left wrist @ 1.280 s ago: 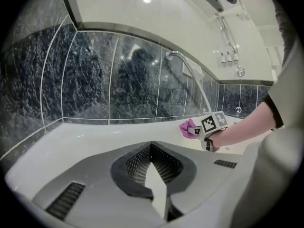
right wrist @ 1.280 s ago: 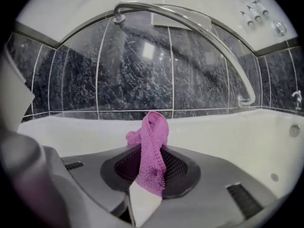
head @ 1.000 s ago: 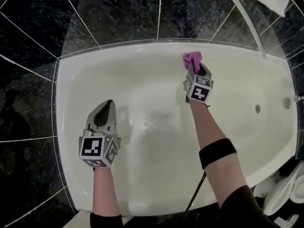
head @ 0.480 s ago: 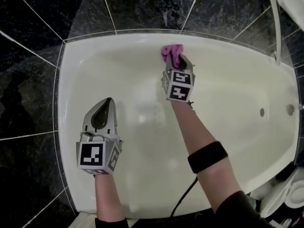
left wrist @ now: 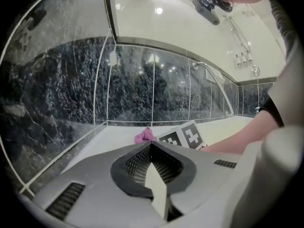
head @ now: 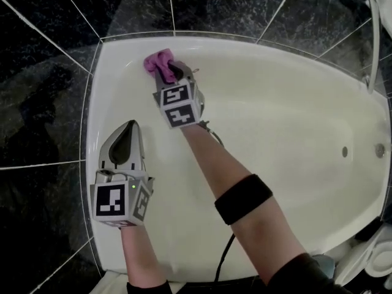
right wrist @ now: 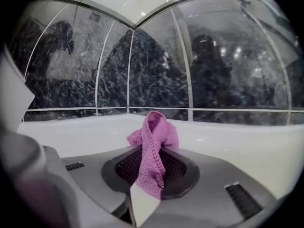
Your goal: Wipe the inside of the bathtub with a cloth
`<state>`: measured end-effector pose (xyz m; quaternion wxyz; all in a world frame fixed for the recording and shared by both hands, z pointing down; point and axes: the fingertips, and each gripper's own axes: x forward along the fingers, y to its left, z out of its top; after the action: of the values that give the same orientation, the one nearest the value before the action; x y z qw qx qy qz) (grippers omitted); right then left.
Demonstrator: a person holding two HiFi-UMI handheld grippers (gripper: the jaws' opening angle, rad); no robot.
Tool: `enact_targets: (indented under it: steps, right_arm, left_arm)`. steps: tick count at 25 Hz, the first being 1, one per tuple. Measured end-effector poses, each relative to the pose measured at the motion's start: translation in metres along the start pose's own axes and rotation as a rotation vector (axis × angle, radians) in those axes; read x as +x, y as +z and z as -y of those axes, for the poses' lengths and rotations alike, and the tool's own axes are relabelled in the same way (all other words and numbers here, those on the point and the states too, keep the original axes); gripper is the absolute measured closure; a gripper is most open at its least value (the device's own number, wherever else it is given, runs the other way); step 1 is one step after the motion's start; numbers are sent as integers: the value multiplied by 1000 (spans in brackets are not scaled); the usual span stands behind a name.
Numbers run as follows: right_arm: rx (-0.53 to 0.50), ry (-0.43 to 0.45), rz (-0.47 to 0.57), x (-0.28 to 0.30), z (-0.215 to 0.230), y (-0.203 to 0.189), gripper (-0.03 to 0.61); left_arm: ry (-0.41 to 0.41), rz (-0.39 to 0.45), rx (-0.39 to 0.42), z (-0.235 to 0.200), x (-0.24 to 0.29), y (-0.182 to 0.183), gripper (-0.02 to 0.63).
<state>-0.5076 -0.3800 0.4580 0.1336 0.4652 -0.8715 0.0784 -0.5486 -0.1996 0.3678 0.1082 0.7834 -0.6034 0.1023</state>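
Clamping cloth (right wrist: pixel 154 156) | right tongs (head: pixel 173 77), jaws just closed further | bathtub (head: pixel 275 103) far-left corner

support: white bathtub (head: pixel 294 133) | at far-left corner: pink cloth (head: pixel 157 63)

Your left gripper (head: pixel 128 130) and right gripper (head: pixel 172 73) are grey-shelled, each bearing a cube (head: pixel 117 201) of black-and-white square markers. Black band (head: pixel 244 199) round your right forearm; black cable (head: pixel 223 259) at its 6 o'clock. Dark sleeves (head: pixel 299 275).
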Motion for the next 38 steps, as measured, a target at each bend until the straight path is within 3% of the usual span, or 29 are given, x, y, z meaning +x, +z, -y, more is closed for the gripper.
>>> enact_targets:
  steps: [3,6,9,12,17,19,21,25,31,38]
  right_arm:
    - [14,49,3,24,-41,17,474]
    - [27,94,37,23,-55,33,472]
    - [45,33,101,-17,-4,33,472]
    - [101,-190,88,-90,110,-14,471]
    - [187,-741,0,-262,353,-105,469]
    - [232,-880,-25,-309,416,-127,469]
    - [268,-947,-59,-331,449,-148,468]
    - [273,-909,-108,-307,456,-169,468]
    - [194,-850,-72,-262,401,-145,483]
    - [119,-589,1,-171,273,-100,480]
  left_arm:
    - [41,14,-24,-23,-7,7,616]
    - [65,-1,-32,-33,-12,6,617]
    - [32,-17,5,-17,-7,5,616]
    - [-2,-20,24,3,2,5,616]
    - [-72,-36,8,45,21,-7,616]
    - [-91,-47,17,59,26,-12,616]
    - [-105,-56,34,69,28,-15,617]
    - [-112,-63,61,74,28,-17,617]
    - [-97,-60,77,62,24,-18,616]
    - [-62,-68,78,44,16,-27,617]
